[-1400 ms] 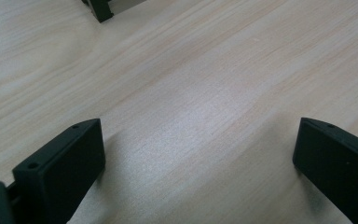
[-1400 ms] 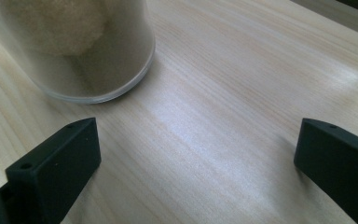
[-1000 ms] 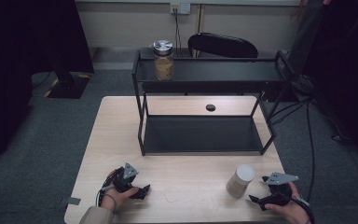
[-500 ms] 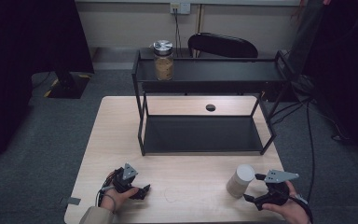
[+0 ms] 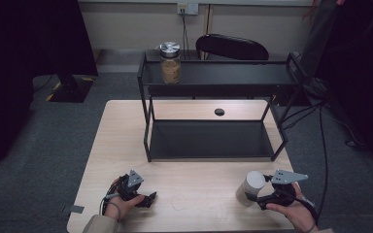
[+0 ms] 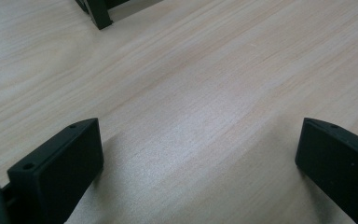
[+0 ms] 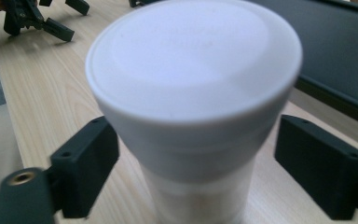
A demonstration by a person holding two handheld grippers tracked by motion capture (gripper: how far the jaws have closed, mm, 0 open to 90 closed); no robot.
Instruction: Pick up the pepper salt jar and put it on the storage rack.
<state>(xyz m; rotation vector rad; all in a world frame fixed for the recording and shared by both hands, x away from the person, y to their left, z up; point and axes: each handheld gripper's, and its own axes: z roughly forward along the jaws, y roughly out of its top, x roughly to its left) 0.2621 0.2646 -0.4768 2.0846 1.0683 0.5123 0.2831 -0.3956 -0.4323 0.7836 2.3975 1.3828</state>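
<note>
**Caller:** Right gripper (image 5: pixel 255 196) first, lower right of the high view. What's the state?

**Me:** Jaws have just been closing around the white canister (image 5: pixel 250 188), which stands between them on the table (image 5: pixel 194 194). I see a gap on the right side, so no squeeze yet.

**Caller:** And the left?

**Me:** Left gripper (image 5: pixel 149 198), lower left, wide open over bare wood.

**Caller:** Progress?

**Me:** Early, I'd say: nothing lifted. Its white lid hides any contents. Farther up, the black shelf (image 5: pixel 213 141) waits; a glass jar (image 5: pixel 170 63) of something tan sits on top.
</note>
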